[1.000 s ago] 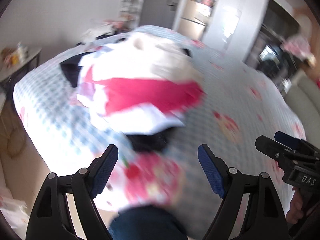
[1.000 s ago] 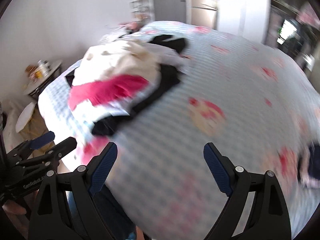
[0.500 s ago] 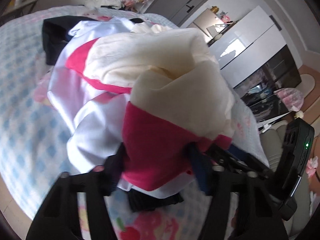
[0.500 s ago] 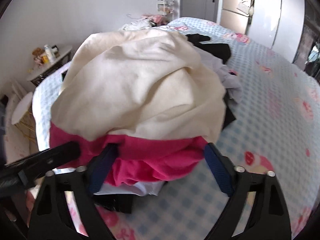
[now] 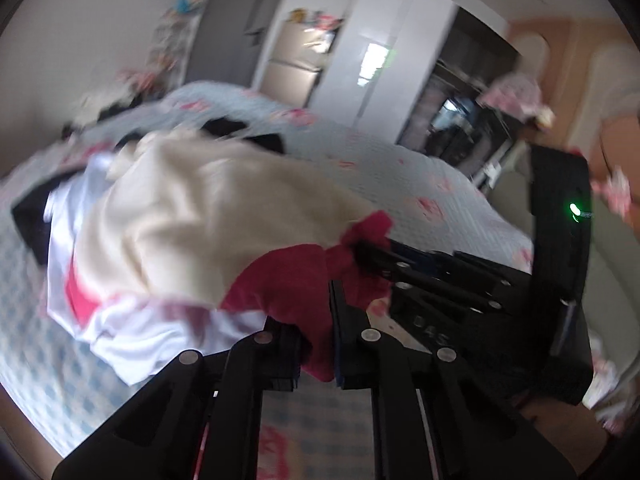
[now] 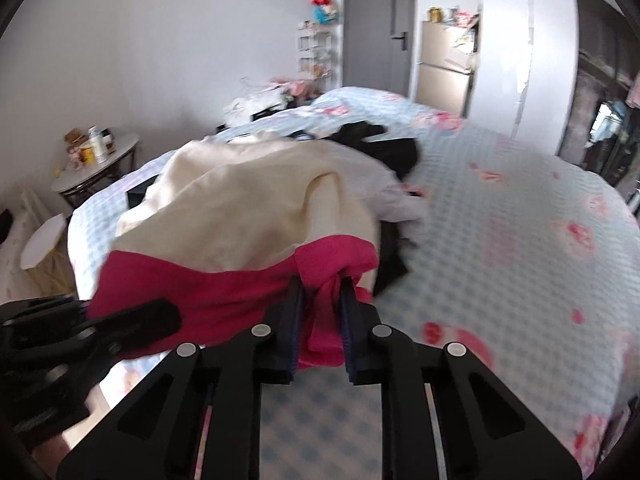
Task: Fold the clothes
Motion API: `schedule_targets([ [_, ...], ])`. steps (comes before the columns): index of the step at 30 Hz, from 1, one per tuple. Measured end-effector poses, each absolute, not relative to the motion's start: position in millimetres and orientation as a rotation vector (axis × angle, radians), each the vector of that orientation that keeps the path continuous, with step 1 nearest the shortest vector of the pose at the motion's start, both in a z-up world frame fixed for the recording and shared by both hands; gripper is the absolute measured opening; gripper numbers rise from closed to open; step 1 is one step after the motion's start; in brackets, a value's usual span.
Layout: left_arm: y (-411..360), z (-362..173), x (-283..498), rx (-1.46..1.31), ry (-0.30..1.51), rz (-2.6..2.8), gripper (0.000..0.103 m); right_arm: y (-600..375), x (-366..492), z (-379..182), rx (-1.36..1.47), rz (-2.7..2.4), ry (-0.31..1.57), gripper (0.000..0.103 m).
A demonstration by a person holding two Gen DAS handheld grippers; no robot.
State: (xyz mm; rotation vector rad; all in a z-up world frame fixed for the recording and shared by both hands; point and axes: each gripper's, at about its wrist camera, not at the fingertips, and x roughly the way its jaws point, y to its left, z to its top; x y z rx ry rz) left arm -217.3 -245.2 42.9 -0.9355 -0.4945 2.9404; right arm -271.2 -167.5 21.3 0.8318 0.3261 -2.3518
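Note:
A heap of clothes lies on the bed: a cream garment [image 5: 208, 216] [image 6: 248, 208] on top, a pink garment [image 5: 288, 284] [image 6: 224, 296] under it, white cloth [image 5: 132, 328] and black pieces [image 6: 384, 144]. My left gripper [image 5: 318, 328] has its jaws closing, pads pressed on a bunch of the pink garment's edge. My right gripper [image 6: 320, 320] is closing too, pinching another bunch of the same pink garment. In the left wrist view the right gripper [image 5: 384, 256] sits just right of mine; in the right wrist view the left gripper [image 6: 132, 320] is at lower left.
The bed [image 6: 520, 240] has a pale blue checked cover with pink prints. A small round table [image 6: 96, 160] with jars stands left of it. A grey door [image 6: 376, 32], a fridge [image 6: 444, 72] and a dark cabinet [image 5: 468, 128] line the far wall.
Both grippers went from wide open over the bed to the clothes heap and closed on the pink garment's near edge. The pink edge now hangs lifted between them.

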Motion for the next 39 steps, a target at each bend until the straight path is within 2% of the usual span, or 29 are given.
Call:
schedule_targets([
  [3,-210.4,51.2,-222.7,-0.939,-0.499,2.876,0.012,-130.2,-266.1,31.1,0.826,-2.414,0.295,0.011],
  [4,-198.0,51.4,-223.5,-0.949,-0.498,2.852,0.012,-116.8,-263.3,34.3,0.823,-2.438,0.289,0.004],
  [5,-185.2,51.3,-223.9,-0.960,-0.496,2.827,0.012,-99.1,-258.0,37.8,0.816,-2.466,0.278,0.002],
  [9,-131.4,46.4,-223.3,-0.986,-0.431,2.749,0.011,-27.1,-236.0,39.3,0.863,-2.540,0.229,0.002],
  [15,-43.7,24.0,-214.5,-1.067,-0.365,2.573,0.011,45.8,-201.4,4.4,1.038,-2.545,0.199,0.003],
  [17,-18.3,15.8,-211.2,-1.093,-0.389,2.483,0.008,62.9,-193.5,-5.6,1.089,-2.533,0.161,0.006],
  [19,-6.3,4.0,-201.8,-1.106,-0.406,2.427,0.009,77.9,-181.8,-15.6,1.132,-2.539,0.130,0.007],
  [22,26.5,-10.7,-191.8,-1.139,-0.409,2.329,0.009,113.4,-176.2,-24.2,1.198,-2.558,0.065,0.015],
  [25,49.8,-22.1,-185.5,-1.164,-0.410,2.233,0.009,143.2,-169.4,-27.8,1.261,-2.571,0.022,0.017],
  [27,54.9,-32.0,-174.7,-1.199,-0.383,2.200,0.013,152.7,-167.2,-29.6,1.288,-2.579,0.021,0.022],
  [30,34.0,-41.1,-159.4,-1.226,-0.416,2.204,0.020,160.5,-160.5,-28.2,1.293,-2.553,-0.027,0.039],
  [31,23.8,-44.4,-155.4,-1.229,-0.460,2.204,0.022,157.6,-160.0,-26.6,1.282,-2.532,-0.033,0.050],
  [32,8.6,-47.0,-151.6,-1.227,-0.521,2.215,0.026,150.2,-160.5,-26.0,1.273,-2.502,-0.032,0.061],
  [34,-32.0,-50.6,-141.9,-1.217,-0.658,2.276,0.043,128.5,-163.4,-30.6,1.275,-2.413,-0.019,0.070],
  [35,-52.2,-51.9,-137.7,-1.209,-0.714,2.326,0.055,118.0,-165.1,-36.1,1.284,-2.377,-0.009,0.074],
  [37,-96.1,-54.2,-130.2,-1.189,-0.848,2.457,0.058,94.4,-170.6,-51.7,1.309,-2.311,0.026,0.079],
  [39,-141.7,-58.6,-125.4,-1.177,-0.993,2.594,0.062,70.6,-176.5,-72.4,1.348,-2.249,0.060,0.079],
])
